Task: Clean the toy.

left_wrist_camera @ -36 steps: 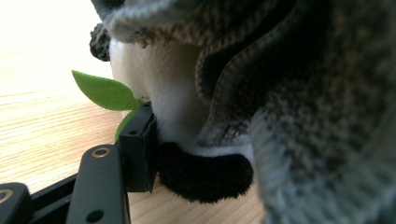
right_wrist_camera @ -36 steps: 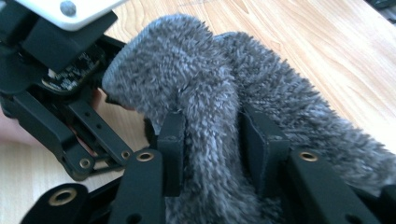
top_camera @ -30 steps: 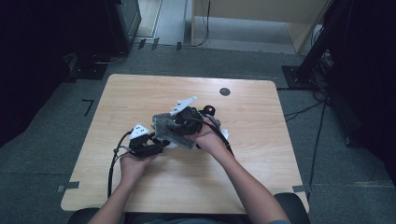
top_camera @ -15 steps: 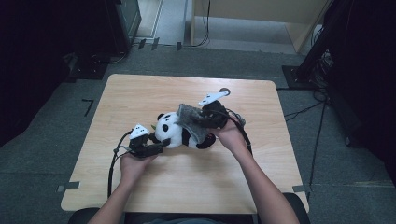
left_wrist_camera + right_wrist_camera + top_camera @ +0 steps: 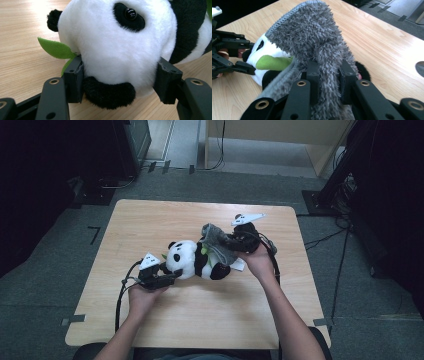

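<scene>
A black-and-white panda plush lies on its side mid-table, a green leaf at its mouth. My left gripper is shut on the panda's head, one pad pressing on each side. The panda's body is partly draped by a fuzzy grey cloth. My right gripper is shut on a fold of that grey cloth and holds it up just right of the plush. In the right gripper view the panda's face peeks from under the cloth, with the left gripper beyond.
The wooden table has bare surface in front, behind and at both sides of the plush. A dark round mark sits on the tabletop near my right gripper. Black stands and cables are on the floor around the table.
My right gripper has moved right with the grey cloth, drawing it off the panda, whose head and body now show. The left gripper has stayed put.
</scene>
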The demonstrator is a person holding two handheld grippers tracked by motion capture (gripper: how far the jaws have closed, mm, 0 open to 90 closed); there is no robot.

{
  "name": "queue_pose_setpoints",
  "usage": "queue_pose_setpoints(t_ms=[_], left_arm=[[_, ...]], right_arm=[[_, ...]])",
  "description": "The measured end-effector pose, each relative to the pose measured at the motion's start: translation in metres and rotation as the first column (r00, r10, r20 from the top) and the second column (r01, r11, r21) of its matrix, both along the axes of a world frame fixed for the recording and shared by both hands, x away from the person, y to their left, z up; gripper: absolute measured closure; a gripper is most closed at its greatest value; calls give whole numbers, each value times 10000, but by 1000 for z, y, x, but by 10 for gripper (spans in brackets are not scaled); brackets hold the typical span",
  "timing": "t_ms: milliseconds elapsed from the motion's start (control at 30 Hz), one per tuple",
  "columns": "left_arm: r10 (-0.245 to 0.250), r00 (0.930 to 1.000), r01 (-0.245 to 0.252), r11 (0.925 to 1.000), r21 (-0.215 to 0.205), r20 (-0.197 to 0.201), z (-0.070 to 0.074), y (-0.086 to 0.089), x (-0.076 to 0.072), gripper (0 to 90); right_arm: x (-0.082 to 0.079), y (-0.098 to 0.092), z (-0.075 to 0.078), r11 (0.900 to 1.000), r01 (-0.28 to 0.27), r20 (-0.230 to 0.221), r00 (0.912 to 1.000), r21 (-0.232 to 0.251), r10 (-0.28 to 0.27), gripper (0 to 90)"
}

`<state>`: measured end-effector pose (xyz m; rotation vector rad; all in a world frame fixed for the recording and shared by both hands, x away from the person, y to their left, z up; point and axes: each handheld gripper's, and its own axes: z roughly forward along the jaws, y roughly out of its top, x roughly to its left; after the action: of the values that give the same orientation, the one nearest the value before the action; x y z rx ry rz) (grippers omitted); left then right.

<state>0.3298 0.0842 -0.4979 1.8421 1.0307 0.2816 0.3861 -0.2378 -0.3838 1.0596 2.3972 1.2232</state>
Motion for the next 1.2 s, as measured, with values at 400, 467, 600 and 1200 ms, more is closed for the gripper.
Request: queue_pose_setpoints(t_ms=[400, 467, 600, 1200], left_arm=[[36, 10000, -36, 9999, 118, 10, 1, -1, -1, 358], [35, 10000, -35, 9999, 155, -16, 1, -1, -1, 358], [77, 10000, -76, 9999, 84, -57, 1, -1, -1, 359], [-139, 9997, 144, 9995, 264, -205, 0, 0, 0, 357]], right_arm=[[-37, -11, 17, 9948, -726, 221, 9972, 712, 712, 752], [-40, -10, 14, 9936, -836, 198, 9964, 766, 823, 751], [-53, -1, -3, 9922, -1092, 23, 9940, 602, 1093, 747], [-51, -30, -49, 9998, 117, -371, 9992, 178, -110, 757]])
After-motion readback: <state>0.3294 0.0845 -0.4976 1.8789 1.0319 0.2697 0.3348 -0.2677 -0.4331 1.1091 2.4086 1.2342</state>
